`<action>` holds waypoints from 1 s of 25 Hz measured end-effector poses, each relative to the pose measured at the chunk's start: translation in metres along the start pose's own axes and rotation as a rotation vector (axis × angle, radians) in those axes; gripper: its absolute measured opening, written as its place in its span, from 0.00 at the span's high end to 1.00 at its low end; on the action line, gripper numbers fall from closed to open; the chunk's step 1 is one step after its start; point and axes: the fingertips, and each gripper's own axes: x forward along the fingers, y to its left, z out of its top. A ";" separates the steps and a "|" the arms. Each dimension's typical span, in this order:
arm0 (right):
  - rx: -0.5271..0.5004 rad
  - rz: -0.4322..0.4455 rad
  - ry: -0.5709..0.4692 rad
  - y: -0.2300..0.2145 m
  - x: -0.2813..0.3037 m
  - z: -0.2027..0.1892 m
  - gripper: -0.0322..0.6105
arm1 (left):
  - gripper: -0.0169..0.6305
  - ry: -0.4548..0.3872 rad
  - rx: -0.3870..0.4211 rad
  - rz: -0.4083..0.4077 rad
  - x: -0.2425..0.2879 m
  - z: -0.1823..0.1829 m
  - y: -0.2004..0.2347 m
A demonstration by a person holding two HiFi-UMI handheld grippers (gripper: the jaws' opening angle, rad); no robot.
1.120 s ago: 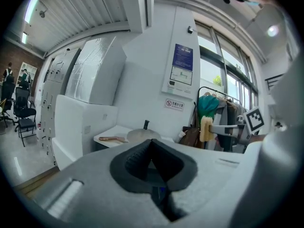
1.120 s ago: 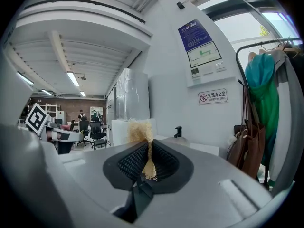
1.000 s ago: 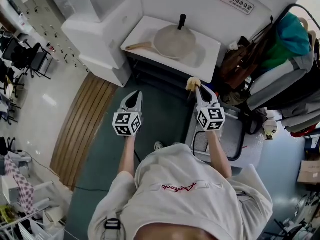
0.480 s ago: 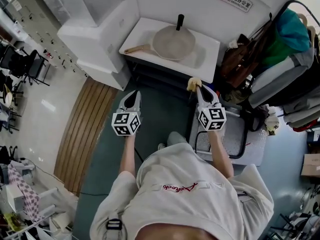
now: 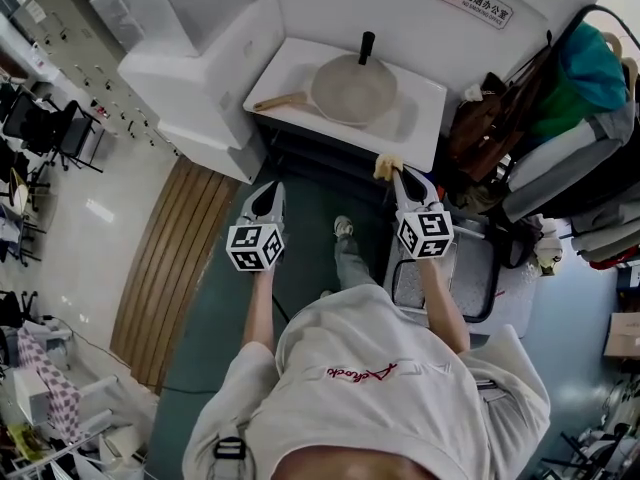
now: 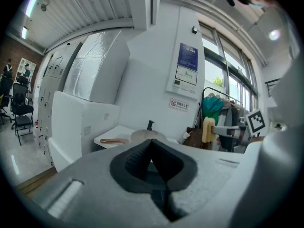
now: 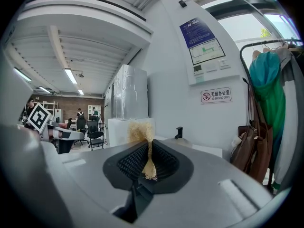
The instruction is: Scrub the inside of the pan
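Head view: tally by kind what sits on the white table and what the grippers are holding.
Pan: 1
Black upright fitting behind the pan: 1
Yellow scrubber, clamped in the right gripper: 1
Total: 3

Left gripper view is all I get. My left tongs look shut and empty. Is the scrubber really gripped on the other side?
Observer: Yes. In the right gripper view the right tongs are shut on the yellow scrubber, with its frayed end standing above the pads.
Operator: How does the pan lie?
Observer: The head view shows the pan flat on the white table, its wooden handle pointing to the picture's left.
Operator: Is either pair over it?
Observer: No. From above, the left tongs and the right ones both hang short of the table's near edge.
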 end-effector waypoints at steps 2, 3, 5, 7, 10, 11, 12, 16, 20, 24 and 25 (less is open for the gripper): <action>0.004 0.006 -0.001 -0.002 0.008 -0.001 0.90 | 0.97 -0.001 -0.001 0.006 0.005 0.001 0.004; 0.007 0.008 -0.002 -0.003 0.012 -0.002 0.90 | 0.97 -0.001 0.000 0.008 0.009 0.001 0.006; 0.013 0.012 -0.002 -0.006 0.022 -0.002 0.90 | 0.97 0.000 0.001 0.009 0.018 0.003 0.009; 0.017 0.013 -0.005 -0.012 0.033 -0.001 0.90 | 0.97 0.000 0.002 0.009 0.029 0.006 0.012; 0.024 0.017 -0.010 -0.021 0.051 0.000 0.90 | 0.97 0.005 0.004 0.006 0.049 0.008 0.017; 0.026 0.018 -0.013 -0.025 0.058 0.002 0.90 | 0.97 0.006 0.004 0.006 0.057 0.010 0.019; 0.028 0.019 -0.015 -0.028 0.065 0.003 0.90 | 0.97 0.007 0.004 0.004 0.064 0.012 0.021; 0.033 0.017 -0.015 -0.043 0.095 0.009 0.90 | 0.97 0.016 0.010 -0.007 0.097 0.022 0.029; 0.032 0.028 -0.004 -0.059 0.127 0.015 0.90 | 0.97 0.017 0.009 -0.007 0.132 0.034 0.038; 0.026 0.043 0.004 -0.078 0.164 0.026 0.90 | 0.97 0.020 0.004 -0.004 0.171 0.048 0.048; 0.024 0.049 0.004 -0.083 0.174 0.030 0.90 | 0.97 0.023 0.004 -0.003 0.182 0.051 0.050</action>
